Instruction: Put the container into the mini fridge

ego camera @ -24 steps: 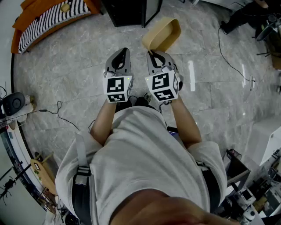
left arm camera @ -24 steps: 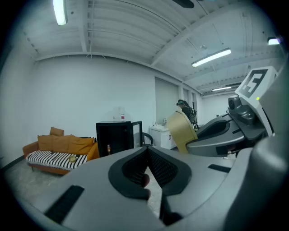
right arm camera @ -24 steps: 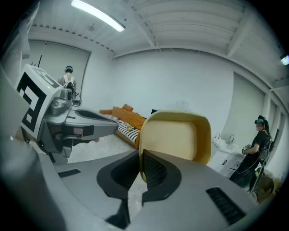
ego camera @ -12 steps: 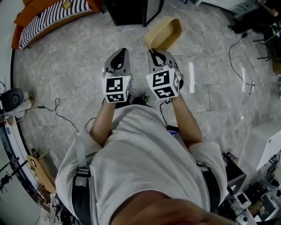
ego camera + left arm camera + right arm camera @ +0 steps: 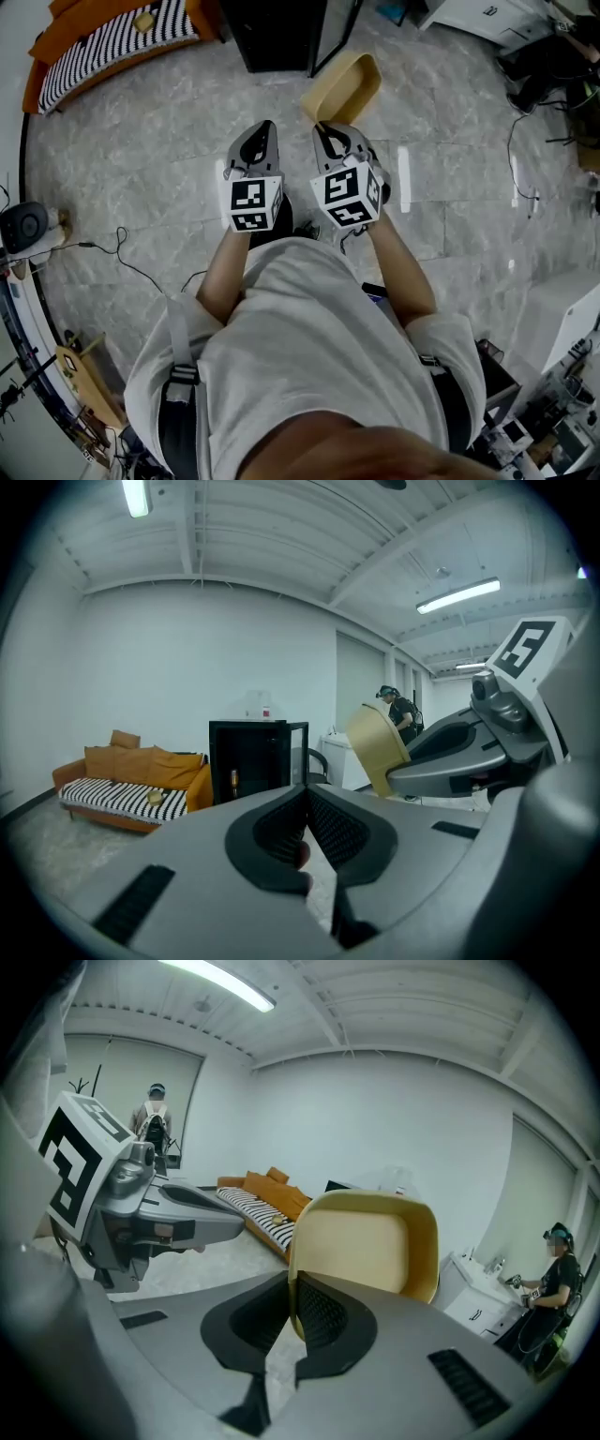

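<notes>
**Container held in the right claw, short of the open mini fridge**

A grey stone-tiled floor [image 5: 141, 141] fills the head view. One orange sofa [image 5: 103, 33] with a black-and-white striped seat stands along the far left. To its right is one black mini fridge [image 5: 272, 33], its door [image 5: 337, 28] swung open on the right side.

The person's two forearms reach straight ahead, side by side and close together. Both tools point forward and somewhat down toward the fridge.

The left claw [image 5: 262, 129] has its jaws pressed together on nothing. In its own view the fridge [image 5: 248, 757] stands beyond its tips [image 5: 307, 791], with the sofa [image 5: 131, 775] to the left.

The right claw [image 5: 323, 127] is clamped on the near wall of the single tan container [image 5: 342, 86]. The container is carried off the floor, tipped on edge ahead of that claw. Its far rim is near the foot of the open door, and a strip of floor lies between it and the fridge's dark opening. In the right gripper view the pads [image 5: 309, 1312] pinch the container's [image 5: 366, 1241] rim, and its hollow side faces the camera.

Two marker cubes show, one on each tool: the left cube [image 5: 255, 203] and the right cube [image 5: 352, 195]. A thin cable [image 5: 122, 253] snakes over the floor at the left, well apart from the arms. Two bystanders stand far off in the right gripper view, one at the left [image 5: 155, 1119] and one at the right [image 5: 555, 1274].
</notes>
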Motion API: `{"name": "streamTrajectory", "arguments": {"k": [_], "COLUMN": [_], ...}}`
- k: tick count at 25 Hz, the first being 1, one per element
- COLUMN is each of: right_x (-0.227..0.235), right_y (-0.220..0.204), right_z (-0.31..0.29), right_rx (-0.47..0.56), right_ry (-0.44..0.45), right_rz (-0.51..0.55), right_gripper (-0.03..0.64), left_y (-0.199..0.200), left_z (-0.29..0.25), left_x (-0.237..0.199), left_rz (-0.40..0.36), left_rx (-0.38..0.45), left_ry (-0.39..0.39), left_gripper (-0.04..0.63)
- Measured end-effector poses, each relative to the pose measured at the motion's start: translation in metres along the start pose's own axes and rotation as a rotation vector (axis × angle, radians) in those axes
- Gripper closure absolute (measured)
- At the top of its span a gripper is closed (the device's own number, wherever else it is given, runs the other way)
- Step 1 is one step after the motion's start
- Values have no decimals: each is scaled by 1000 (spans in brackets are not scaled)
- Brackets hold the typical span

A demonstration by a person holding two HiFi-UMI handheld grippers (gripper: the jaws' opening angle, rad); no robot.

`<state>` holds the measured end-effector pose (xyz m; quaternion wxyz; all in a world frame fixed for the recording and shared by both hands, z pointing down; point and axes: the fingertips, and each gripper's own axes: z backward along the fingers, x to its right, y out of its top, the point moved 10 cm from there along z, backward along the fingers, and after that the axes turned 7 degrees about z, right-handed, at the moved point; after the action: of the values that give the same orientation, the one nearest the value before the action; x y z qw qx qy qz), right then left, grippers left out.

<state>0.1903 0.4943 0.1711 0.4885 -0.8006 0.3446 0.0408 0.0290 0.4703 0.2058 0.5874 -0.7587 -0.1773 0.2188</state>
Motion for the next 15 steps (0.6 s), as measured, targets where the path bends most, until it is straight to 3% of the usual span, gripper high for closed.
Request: {"name": "streamTrajectory", "arguments": {"k": [15], "right_x": [46], "right_y": [75], "right_z": [-141], "right_rx": [-60], "right_ry": [73], "right_rz": [56], "right_gripper": [574], "left_y": [43], "left_z": [-112], "left_x": [-124], "left_rz": [62], "left_rx": [1], "left_ry": [-28], "left_gripper": [583]}}
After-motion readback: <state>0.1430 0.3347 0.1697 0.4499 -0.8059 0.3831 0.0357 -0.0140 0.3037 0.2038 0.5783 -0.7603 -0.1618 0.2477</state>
